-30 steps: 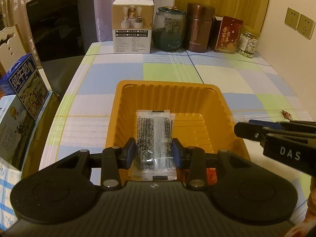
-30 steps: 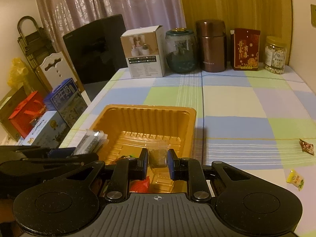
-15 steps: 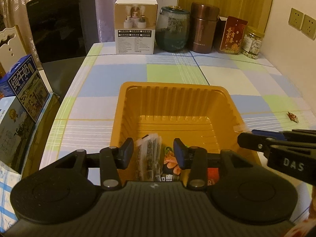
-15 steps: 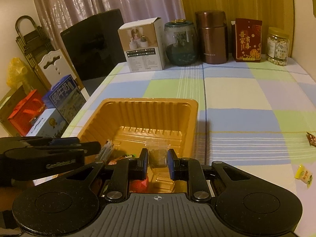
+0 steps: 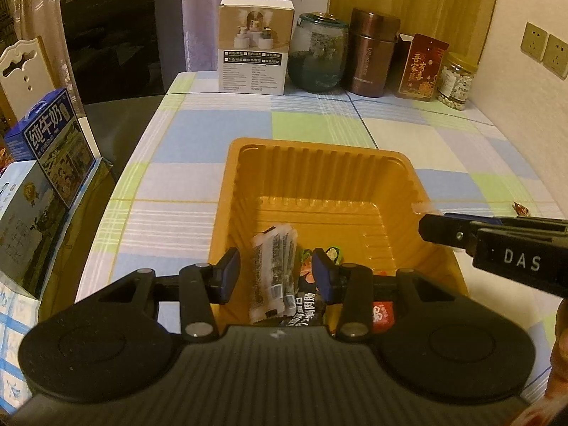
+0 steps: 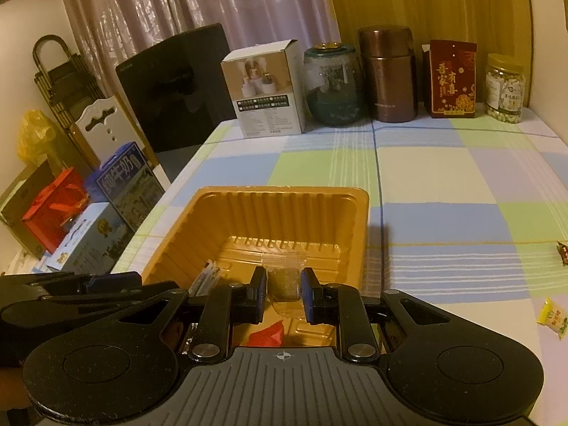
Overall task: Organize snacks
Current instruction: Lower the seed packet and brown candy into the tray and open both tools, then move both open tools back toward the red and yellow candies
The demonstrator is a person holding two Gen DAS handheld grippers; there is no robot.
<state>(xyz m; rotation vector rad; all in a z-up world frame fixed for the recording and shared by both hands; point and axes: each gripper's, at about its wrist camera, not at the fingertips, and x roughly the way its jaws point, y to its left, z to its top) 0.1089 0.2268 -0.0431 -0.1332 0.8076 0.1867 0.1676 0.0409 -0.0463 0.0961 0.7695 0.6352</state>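
An orange plastic tray [image 5: 319,177] sits on the checked tablecloth; it also shows in the right wrist view [image 6: 284,209]. My left gripper [image 5: 275,275] is open above the tray's near end, and a clear packet of dark snack [image 5: 273,266] lies loose in the tray below it with other wrapped snacks [image 5: 305,305]. My right gripper [image 6: 283,289] is shut on a small clear packet with dark filling [image 6: 283,282], held over the tray. The right gripper shows in the left wrist view [image 5: 497,245] at the tray's right rim.
A yellow candy [image 6: 552,317] and a brown candy [image 6: 562,250] lie on the cloth to the right. A white box [image 5: 254,46], glass jar [image 5: 317,53], brown canister [image 5: 371,53], red packet [image 5: 422,67] and nut jar [image 5: 456,81] line the back. Milk cartons [image 5: 46,142] stand left.
My left gripper opened and let go of the clear dark-snack packet, which dropped into the tray. Both grippers drew back a little; the right one still holds its small packet.
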